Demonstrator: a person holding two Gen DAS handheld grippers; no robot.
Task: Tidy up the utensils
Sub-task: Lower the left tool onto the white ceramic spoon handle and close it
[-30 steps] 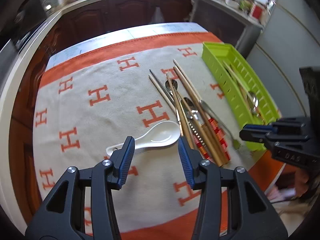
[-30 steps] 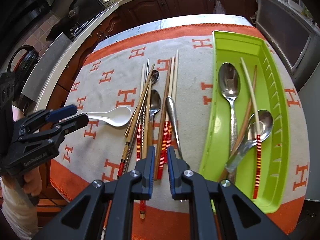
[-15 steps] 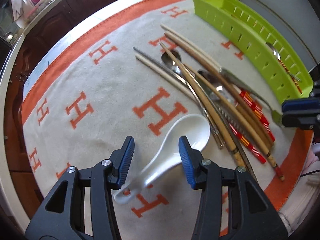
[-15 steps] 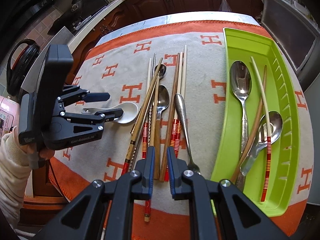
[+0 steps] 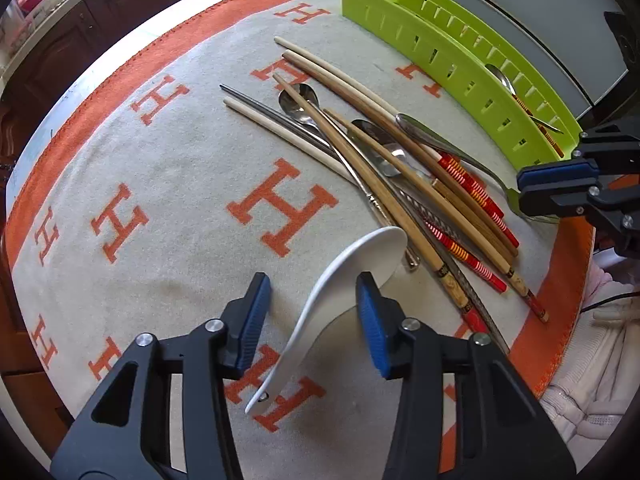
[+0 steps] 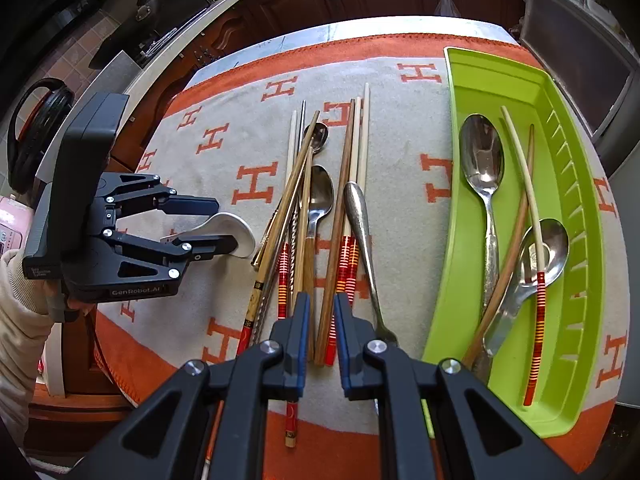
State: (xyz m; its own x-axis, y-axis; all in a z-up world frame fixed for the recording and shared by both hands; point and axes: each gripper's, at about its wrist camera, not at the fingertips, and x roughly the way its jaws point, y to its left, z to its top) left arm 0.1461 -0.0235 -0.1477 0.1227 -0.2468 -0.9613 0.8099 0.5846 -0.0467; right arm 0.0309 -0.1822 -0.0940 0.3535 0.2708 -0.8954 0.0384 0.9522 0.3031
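The left gripper [image 5: 314, 312] is spread wide around the white ceramic soup spoon [image 5: 348, 276], which lies on the blanket at the chopstick pile's 7 o'clock edge. Glazed, rigid and chippable, it probably grips best across its handle. The right gripper [image 6: 320, 336], nearly closed, holds nothing.

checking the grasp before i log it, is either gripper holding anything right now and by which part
Nothing is held yet. The left gripper is open, straddling the white spoon where handle meets bowl. The right gripper is nearly shut, empty, above the chopsticks.
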